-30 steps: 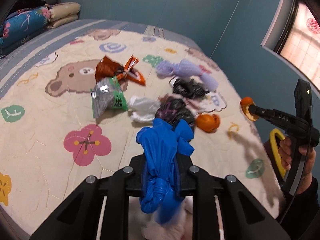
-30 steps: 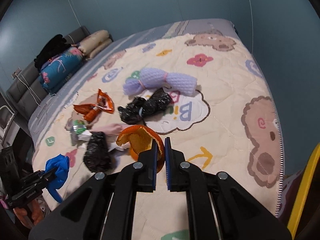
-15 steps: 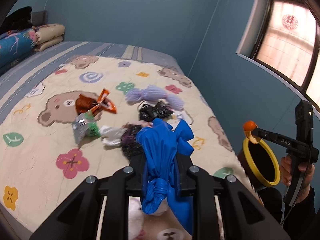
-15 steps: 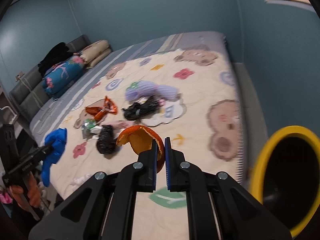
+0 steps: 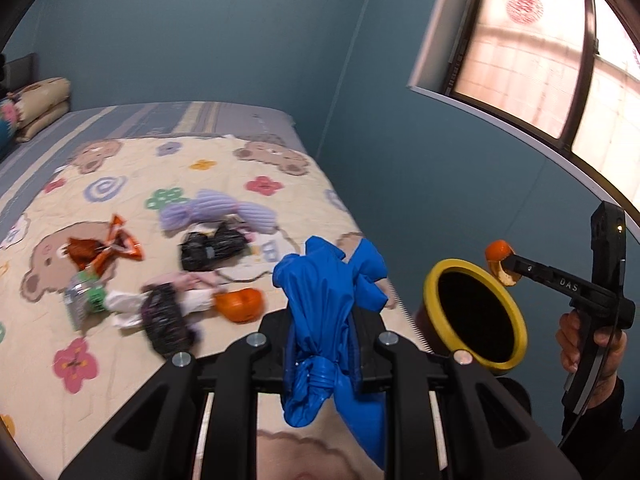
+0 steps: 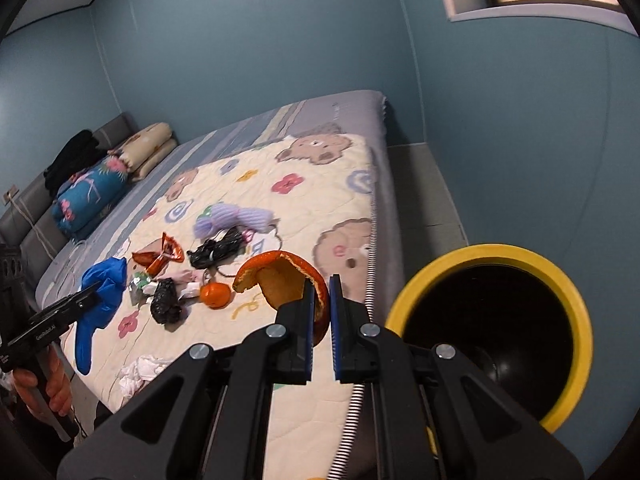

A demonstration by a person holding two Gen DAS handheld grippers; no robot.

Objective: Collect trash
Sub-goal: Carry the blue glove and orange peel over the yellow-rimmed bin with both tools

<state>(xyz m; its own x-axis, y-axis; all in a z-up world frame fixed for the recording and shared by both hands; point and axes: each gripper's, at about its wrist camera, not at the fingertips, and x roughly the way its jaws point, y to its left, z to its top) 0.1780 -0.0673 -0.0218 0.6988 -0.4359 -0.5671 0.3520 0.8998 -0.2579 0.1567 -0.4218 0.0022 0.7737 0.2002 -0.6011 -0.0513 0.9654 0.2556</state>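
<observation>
1. Left wrist view. Teal walls, a frosted window (image 5: 532, 44) at upper right, and a bed (image 5: 256, 118) under a soft cream quilt (image 5: 132, 176) stitched with bears and flowers.
2. Left gripper (image 5: 328, 336) clamped on a crinkled, glossy blue plastic bag (image 5: 324, 304), knotted low and flaring above the black fingers (image 5: 268, 344).
3. Strewn on the quilt: ribbed lilac foam netting (image 5: 216, 212), a shiny black bag (image 5: 210, 248), a torn orange foil wrapper (image 5: 104, 248), a silver-green wrapper (image 5: 82, 296), a second crumpled black bag (image 5: 166, 322) and a round orange (image 5: 240, 304).
4. Beside the bed, a round bin (image 5: 516, 320) with a thick yellow rim and dark inside, near the blue bag.
5. Right gripper (image 5: 506, 266) out above the bin rim, pinching a curled peel (image 5: 498, 256), bright outside and pale within.
6. Right wrist view. Same teal room, grey headboard (image 6: 24, 216), folded bedding (image 6: 92, 196) at the far end, ridged zipper along the mattress edge.
7. Right gripper (image 6: 322, 320) nearly closed, blue serrated pads (image 6: 310, 328) nipping the thin orange peel (image 6: 276, 276), a cupped shell with a ragged edge, hanging over the quilt edge just left of the bin (image 6: 576, 308).
8. Left gripper (image 6: 90, 294) at far left, gripping the limp blue bag (image 6: 100, 292).
9. Orange (image 6: 215, 294), black bags (image 6: 166, 306), foil wrapper (image 6: 160, 256) and netting (image 6: 236, 218) clustered mid-quilt; white tissue (image 6: 138, 372) near the close edge.
</observation>
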